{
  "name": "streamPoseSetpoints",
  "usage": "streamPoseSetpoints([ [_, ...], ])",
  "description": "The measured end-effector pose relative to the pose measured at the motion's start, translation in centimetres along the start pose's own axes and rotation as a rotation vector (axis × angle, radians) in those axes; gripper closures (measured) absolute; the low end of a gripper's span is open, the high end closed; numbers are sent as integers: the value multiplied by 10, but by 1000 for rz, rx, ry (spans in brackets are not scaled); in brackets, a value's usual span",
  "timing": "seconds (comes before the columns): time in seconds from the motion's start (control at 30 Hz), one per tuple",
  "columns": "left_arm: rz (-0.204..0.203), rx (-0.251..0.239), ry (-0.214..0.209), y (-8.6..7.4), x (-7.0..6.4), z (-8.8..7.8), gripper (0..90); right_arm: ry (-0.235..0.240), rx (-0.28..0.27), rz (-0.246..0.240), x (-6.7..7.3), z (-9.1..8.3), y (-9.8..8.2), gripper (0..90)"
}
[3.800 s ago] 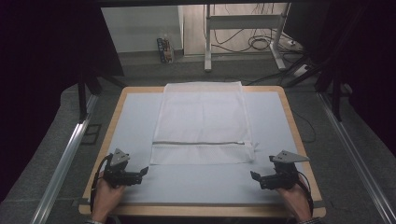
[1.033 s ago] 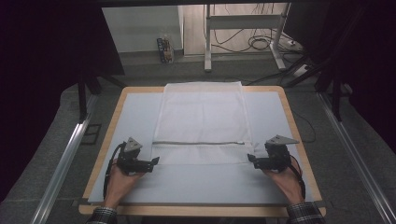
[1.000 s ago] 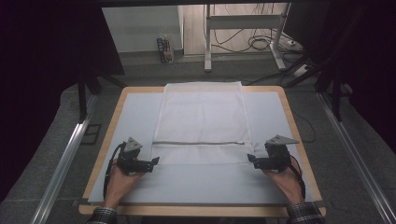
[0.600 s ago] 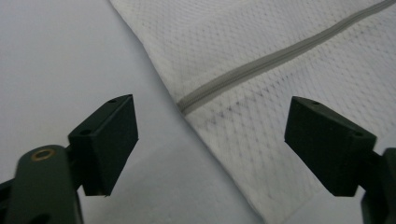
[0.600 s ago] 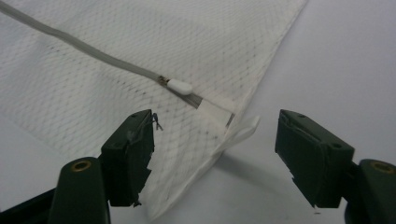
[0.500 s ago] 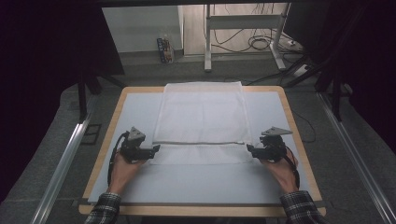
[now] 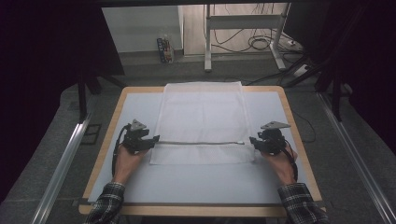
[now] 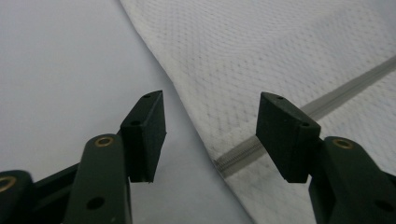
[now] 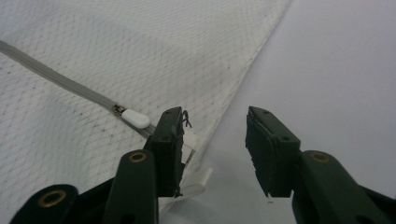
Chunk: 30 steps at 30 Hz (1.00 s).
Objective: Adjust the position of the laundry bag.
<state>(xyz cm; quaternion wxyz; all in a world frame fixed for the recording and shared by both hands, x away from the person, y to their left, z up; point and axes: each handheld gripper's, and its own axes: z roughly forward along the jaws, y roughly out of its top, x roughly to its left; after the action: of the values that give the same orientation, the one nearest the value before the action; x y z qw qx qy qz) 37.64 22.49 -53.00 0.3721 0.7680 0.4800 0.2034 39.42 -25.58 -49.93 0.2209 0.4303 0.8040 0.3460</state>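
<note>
Both pairs of fingers stand apart with nothing pinched between them, and both have just been closing. On the left gripper (image 8: 208,135) the two black pads (image 8: 148,133) frame the left edge of the mesh bag (image 8: 289,60): one pad hangs over the bare mat (image 8: 60,70), the other over the mesh, and the end of the grey zipper (image 8: 243,156) lies in the gap, unpressed. From above, the left gripper (image 7: 148,140) sits at the bag's left edge, level with the zipper (image 7: 198,143), with the left hand (image 7: 125,158) behind it. On the right gripper (image 9: 215,149) one finger (image 9: 170,140) stands over the bag's edge beside the white zipper pull (image 9: 135,119), the other over the mat (image 9: 336,70); the edge of the mesh (image 9: 116,56) runs between them, and no pad bears on the cloth. A small white tab (image 9: 198,179) lies at the bag's edge under the near finger; what it is I cannot tell. In the high view the right gripper (image 7: 256,142) is just beside the bag's right edge at the zipper's end, right hand (image 7: 279,161) behind. The bag (image 7: 201,116) lies flat in the middle of the mat (image 7: 196,184), its far edge at the far rim of the table (image 7: 95,168), the zipper running straight across its near part from one gripper to the other. Plaid sleeves (image 7: 105,205) come in from the near edge
</note>
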Motion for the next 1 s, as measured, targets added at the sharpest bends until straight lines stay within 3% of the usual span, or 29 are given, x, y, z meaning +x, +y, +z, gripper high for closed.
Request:
streamPoseSetpoints([
  [0.03, 2, 0, 10, 1, 0, 3, 448, -2, -5, 1, -2, 1, 2, 620],
  [0.2, -2, -1, 24, 2, 2, 6, 478, 11, 9, 5, -4, 8, 5, 638],
  [0.5, 4, 2, 44, 1, 0, 10, 488, -9, 28, -24, -6, 26, 10, 581],
  [0.8, 15, 36, 57, -2, -2, 19, 444, -14, 54, -34, -7, 38, 11, 539],
  [0.87, 27, 55, 59, -3, -4, 23, 450, -8, 75, -34, -7, 42, 10, 552],
  [0.93, 7, 56, 38, -3, -4, 23, 516, 23, 86, -20, -8, 43, 11, 633],
  [1.0, -2, 56, 32, -3, -5, 23, 566, 34, 92, -14, -7, 43, 12, 656],
])
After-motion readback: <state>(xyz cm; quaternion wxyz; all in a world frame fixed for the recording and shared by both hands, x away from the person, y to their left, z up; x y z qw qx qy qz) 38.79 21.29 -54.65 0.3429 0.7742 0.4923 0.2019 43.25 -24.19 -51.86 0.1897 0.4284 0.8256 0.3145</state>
